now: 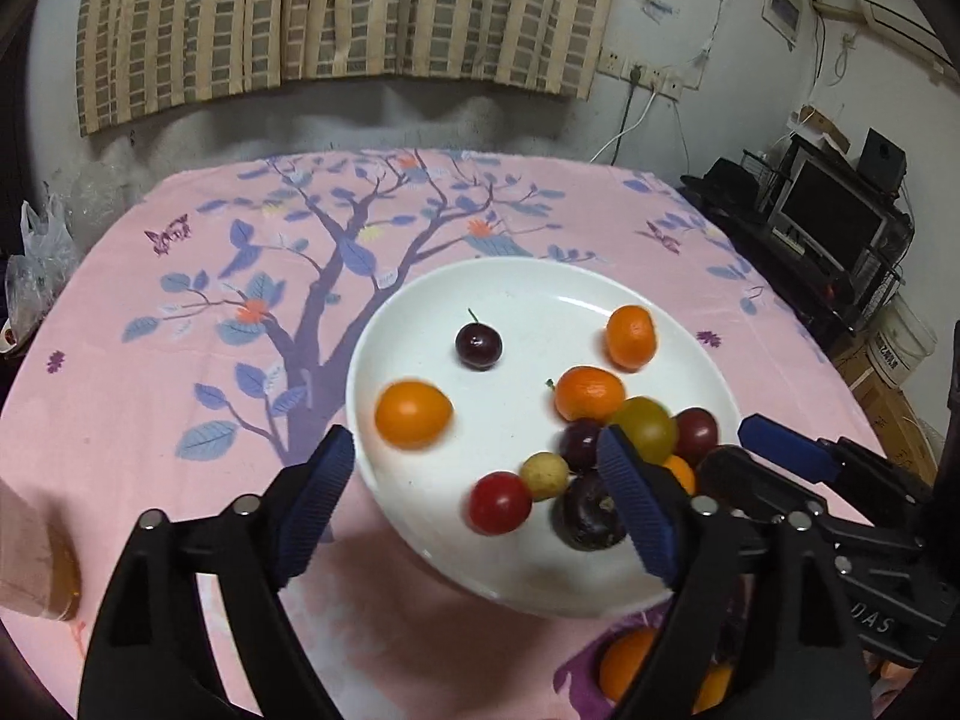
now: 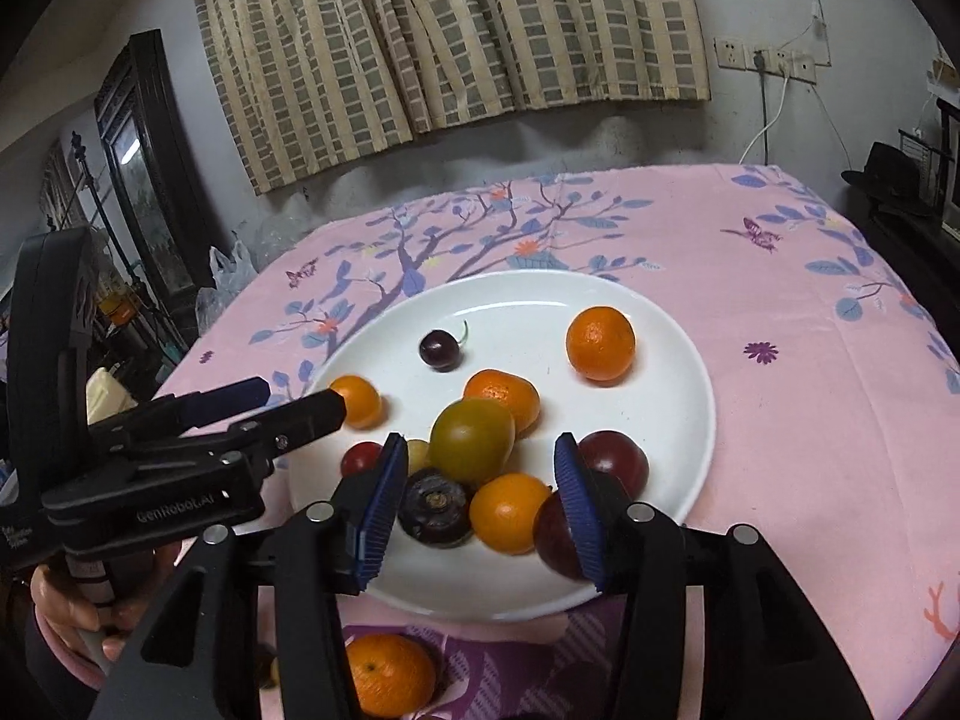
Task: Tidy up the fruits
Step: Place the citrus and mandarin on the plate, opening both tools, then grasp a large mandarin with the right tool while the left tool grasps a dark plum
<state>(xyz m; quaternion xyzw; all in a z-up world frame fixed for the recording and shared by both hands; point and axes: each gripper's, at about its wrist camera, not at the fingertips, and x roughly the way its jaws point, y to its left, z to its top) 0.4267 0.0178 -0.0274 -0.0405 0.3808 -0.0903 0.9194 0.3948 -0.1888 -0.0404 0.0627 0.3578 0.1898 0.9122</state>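
The left gripper (image 1: 474, 480) and the right gripper (image 2: 480, 498) are held with jaws spread over the near edge of the white plate (image 2: 672, 420), nothing gripped. The plate is set mid-table on a pink floral tablecloth (image 2: 780, 360). Oranges (image 2: 600, 343), plums and a cherry (image 2: 440, 349) are piled on it.

Setting: lived-in home room. Evidence: checked curtain (image 1: 348, 18) across the top of the frame; table under a pink tree-print cloth (image 1: 180, 300); wall sockets (image 1: 642, 75) upper right with plugged cables; old monitor (image 1: 834, 216) on a dark stand at right; dark framed cabinet (image 2: 144, 180) at left.
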